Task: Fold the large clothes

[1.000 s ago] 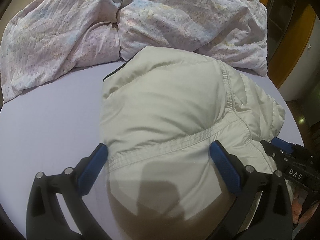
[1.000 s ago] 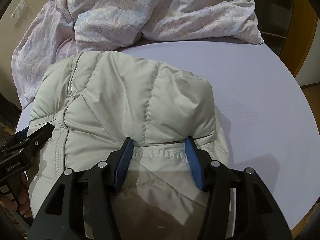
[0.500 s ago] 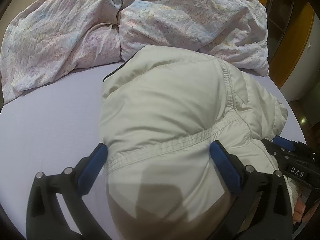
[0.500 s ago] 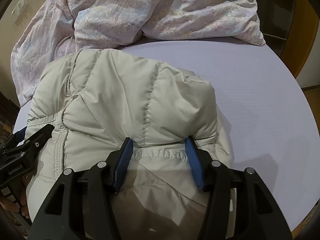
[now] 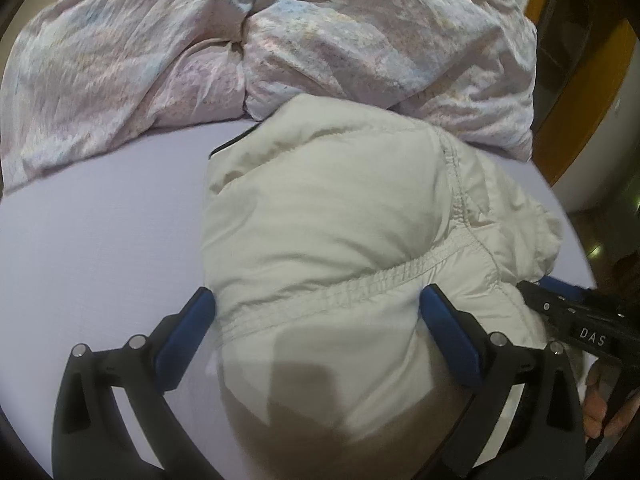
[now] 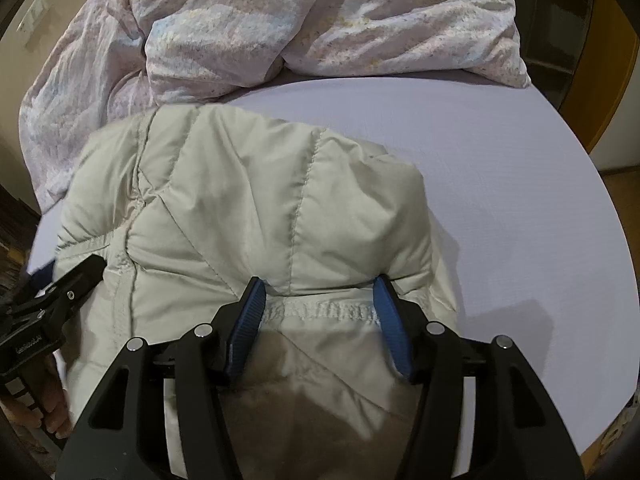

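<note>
A cream quilted puffer jacket (image 5: 332, 216) lies bunched on the lilac bed sheet (image 5: 100, 240); it also shows in the right wrist view (image 6: 248, 208). My left gripper (image 5: 316, 300) stands wide open, its blue pads either side of the jacket's ribbed hem. My right gripper (image 6: 318, 292) is partly open, its pads straddling a stretch of the elastic hem band (image 6: 320, 310) at the jacket's right end. The right gripper also shows in the left wrist view (image 5: 576, 320), and the left gripper in the right wrist view (image 6: 52, 296), at the jacket's left edge.
A crumpled floral duvet (image 5: 240, 40) is heaped at the far side of the bed, also in the right wrist view (image 6: 300, 20). Bare sheet (image 6: 500, 168) lies right of the jacket. A wooden door frame (image 5: 592, 80) stands beyond the bed's right edge.
The jacket bulk has been pushed slightly further toward the duvet. Both grippers stay at the hem with unchanged openings.
</note>
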{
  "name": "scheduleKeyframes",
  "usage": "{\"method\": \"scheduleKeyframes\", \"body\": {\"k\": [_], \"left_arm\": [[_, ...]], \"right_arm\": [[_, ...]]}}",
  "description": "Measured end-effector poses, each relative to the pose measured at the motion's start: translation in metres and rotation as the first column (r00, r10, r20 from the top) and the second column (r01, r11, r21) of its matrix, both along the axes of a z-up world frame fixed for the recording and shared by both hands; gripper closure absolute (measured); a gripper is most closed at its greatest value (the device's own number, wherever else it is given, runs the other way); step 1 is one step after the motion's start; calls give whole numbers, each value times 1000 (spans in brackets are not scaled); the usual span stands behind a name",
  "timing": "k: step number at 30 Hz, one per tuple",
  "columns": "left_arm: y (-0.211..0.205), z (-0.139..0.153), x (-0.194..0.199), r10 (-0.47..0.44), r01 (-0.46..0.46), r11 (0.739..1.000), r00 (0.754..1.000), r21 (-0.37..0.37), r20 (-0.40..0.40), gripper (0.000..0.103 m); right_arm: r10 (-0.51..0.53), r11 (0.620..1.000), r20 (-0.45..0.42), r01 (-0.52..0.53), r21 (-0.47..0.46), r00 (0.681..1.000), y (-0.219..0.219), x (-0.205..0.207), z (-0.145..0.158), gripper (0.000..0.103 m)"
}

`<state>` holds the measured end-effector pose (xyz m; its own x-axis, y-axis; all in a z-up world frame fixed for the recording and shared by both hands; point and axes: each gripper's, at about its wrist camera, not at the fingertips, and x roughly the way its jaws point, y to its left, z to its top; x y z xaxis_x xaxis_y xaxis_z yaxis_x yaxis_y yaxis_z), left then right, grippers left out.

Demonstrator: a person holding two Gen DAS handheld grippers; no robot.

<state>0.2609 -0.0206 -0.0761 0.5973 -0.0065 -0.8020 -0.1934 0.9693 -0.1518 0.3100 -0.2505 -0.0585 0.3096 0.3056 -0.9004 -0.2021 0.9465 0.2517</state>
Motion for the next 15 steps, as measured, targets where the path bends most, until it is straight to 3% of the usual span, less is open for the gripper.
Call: {"method": "scheduleKeyframes", "body": {"k": [2,4,7,9,11,15], "left_arm": [[9,5,-10,10,-9,999,1000,-44,12,2],[21,9,-21,25,-23,996,1000,-90,15,2],[43,6,-34,58,-59,984,998,-166,-10,2],[55,-2,-37,66,-75,970,997,-231,-45,2],[59,-7,-41,66,-81,958,996,-276,-62,2],[62,-17,-44,44,-71,936,995,-344,-85,2]], "right_arm": [[-22,996,-8,22,84,1000,-15,-1,11,12],[-76,988,-2,75,137,997,-38,0,21,1],[-135,957,-120,161,240,983,-73,11,12,1],[-149,931,-266,226,287,952,-90,20,-9,1],[-135,912,-355,256,320,925,-96,22,-25,1],[-78,891,-439,260,372,895,-95,20,-48,1]]}}
